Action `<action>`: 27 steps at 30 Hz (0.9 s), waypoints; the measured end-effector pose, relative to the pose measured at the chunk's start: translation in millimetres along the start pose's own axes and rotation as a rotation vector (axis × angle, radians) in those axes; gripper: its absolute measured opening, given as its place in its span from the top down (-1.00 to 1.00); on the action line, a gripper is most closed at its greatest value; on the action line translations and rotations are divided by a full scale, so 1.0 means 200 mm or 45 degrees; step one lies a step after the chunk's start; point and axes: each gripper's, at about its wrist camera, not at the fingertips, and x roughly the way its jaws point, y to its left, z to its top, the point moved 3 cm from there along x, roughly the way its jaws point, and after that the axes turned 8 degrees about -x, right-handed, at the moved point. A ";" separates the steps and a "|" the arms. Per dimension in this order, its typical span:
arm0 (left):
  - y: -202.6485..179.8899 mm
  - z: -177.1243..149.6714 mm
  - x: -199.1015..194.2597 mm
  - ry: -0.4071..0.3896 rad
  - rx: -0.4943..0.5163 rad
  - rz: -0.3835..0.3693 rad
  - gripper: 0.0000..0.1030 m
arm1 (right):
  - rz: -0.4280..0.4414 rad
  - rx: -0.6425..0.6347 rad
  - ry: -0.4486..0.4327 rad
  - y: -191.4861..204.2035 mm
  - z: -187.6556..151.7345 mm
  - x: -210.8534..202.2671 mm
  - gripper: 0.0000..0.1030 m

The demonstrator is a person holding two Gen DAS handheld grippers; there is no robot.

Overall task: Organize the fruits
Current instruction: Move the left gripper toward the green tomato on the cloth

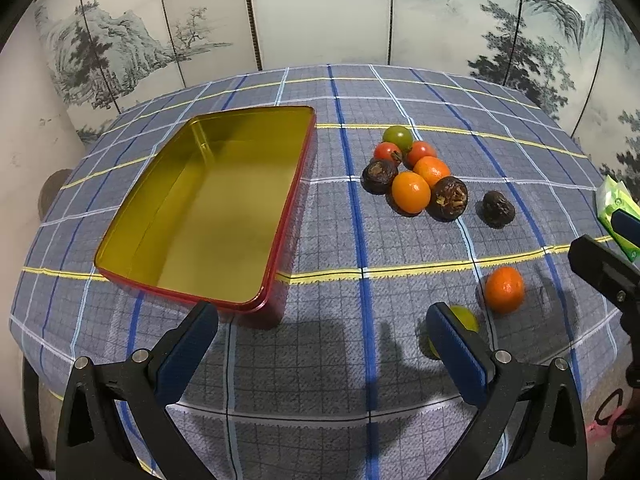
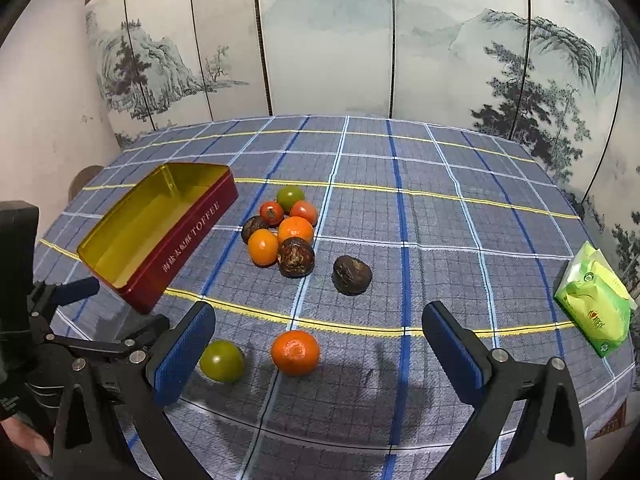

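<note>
An open red tin with a gold inside stands empty on the checked tablecloth; it also shows in the right wrist view. A cluster of small fruits lies to its right: orange, red, green and dark brown ones. One dark fruit lies apart. A loose orange fruit and a green fruit lie near the front. My left gripper is open and empty, near the tin's front corner. My right gripper is open and empty above the loose orange fruit.
A green tissue pack lies at the table's right edge. A painted folding screen stands behind the table. The table edge runs close below both grippers.
</note>
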 end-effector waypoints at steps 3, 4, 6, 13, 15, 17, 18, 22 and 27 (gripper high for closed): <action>-0.01 0.00 0.01 0.003 0.008 0.005 -1.00 | -0.010 -0.022 0.046 0.01 -0.01 0.03 -1.00; -0.01 -0.01 0.01 0.005 0.010 0.004 -1.00 | -0.016 -0.029 0.060 0.01 -0.02 0.03 -1.00; -0.01 -0.01 0.01 0.014 0.010 0.000 -1.00 | -0.030 -0.042 0.077 0.01 -0.03 0.05 -0.99; -0.02 -0.02 0.02 0.033 0.015 -0.015 -1.00 | -0.036 -0.048 0.129 0.00 -0.06 0.09 -0.99; -0.02 -0.03 0.02 0.039 0.019 -0.024 -1.00 | -0.031 -0.046 0.140 -0.01 -0.07 0.09 -0.99; -0.03 -0.03 0.02 0.044 0.024 -0.029 -1.00 | -0.032 -0.048 0.158 -0.01 -0.08 0.11 -0.99; -0.03 -0.03 0.02 0.045 0.028 -0.029 -1.00 | -0.034 -0.049 0.162 -0.02 -0.09 0.11 -0.99; -0.04 -0.04 0.03 0.059 0.034 -0.044 -1.00 | -0.027 -0.045 0.191 -0.02 -0.11 0.14 -0.99; -0.06 -0.05 0.03 0.072 0.049 -0.055 -1.00 | -0.026 -0.056 0.222 -0.02 -0.13 0.16 -0.99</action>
